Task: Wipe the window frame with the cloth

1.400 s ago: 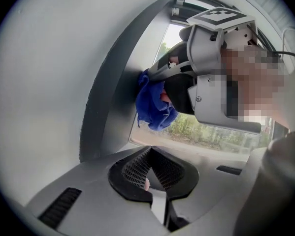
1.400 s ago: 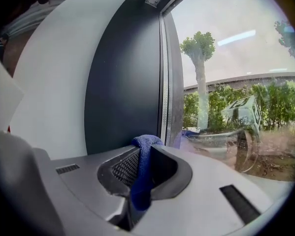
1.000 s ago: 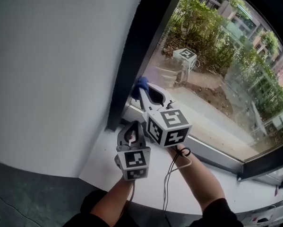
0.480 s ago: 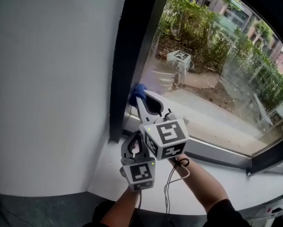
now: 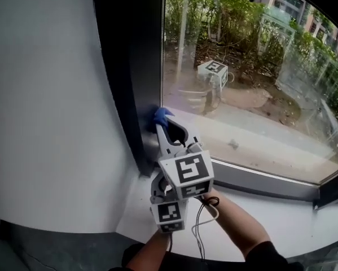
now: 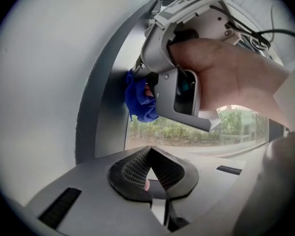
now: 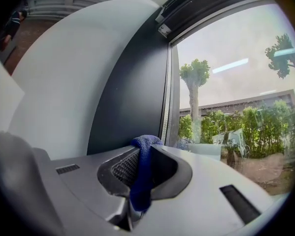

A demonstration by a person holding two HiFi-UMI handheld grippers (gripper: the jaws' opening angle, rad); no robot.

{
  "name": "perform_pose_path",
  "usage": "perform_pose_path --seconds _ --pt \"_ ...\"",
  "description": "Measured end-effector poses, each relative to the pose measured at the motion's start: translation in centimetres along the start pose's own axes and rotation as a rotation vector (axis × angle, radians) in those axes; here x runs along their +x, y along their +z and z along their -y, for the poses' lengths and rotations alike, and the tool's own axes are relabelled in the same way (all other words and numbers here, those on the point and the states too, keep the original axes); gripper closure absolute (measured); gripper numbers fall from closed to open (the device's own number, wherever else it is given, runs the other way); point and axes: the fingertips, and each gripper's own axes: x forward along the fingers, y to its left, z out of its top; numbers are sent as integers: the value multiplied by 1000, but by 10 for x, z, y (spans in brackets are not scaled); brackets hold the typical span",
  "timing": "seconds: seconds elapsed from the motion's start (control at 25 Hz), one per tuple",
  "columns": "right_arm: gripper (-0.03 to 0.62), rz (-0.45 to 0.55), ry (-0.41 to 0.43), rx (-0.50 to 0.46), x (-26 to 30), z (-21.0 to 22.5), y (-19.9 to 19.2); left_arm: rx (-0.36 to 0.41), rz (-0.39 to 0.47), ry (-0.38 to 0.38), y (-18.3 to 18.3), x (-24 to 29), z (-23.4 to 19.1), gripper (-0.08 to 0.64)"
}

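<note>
Right tongs (image 5: 164, 127) clenched on blue cloth (image 5: 159, 115), cloth against dark window frame (image 5: 129, 66). Left tongs (image 6: 149, 173) closed, empty, just below.

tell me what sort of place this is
Probably indoors at a ground-level window of a building: a dark window frame set in a white wall, a white sill, and shrubs and paving just outside.

Right gripper (image 7: 146, 149) raised, jaws clamping cloth (image 7: 140, 181); left gripper (image 6: 149, 152) below, jaws together.
</note>
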Motion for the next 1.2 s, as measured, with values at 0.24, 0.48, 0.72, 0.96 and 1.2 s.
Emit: perform_pose_path --seconds 0.24,0.48,0.72,0.96,1.2 --pt "569 58 -15 -18 -5 0 8 6 46 14 -2 -4 5 555" --pt "569 93 -45 -77 -7 -1 13 12 51 24 -5 -2 3 555" --pt "569 127 -52 -89 -9 1 24 11 43 22 -14 -1 3 555" --pt "569 140 -72 -112 -12 -1 43 49 25 0 -25 -2 8 555" --pt "569 141 -55 -70 -4 7 67 71 39 -8 -9 1 8 555"
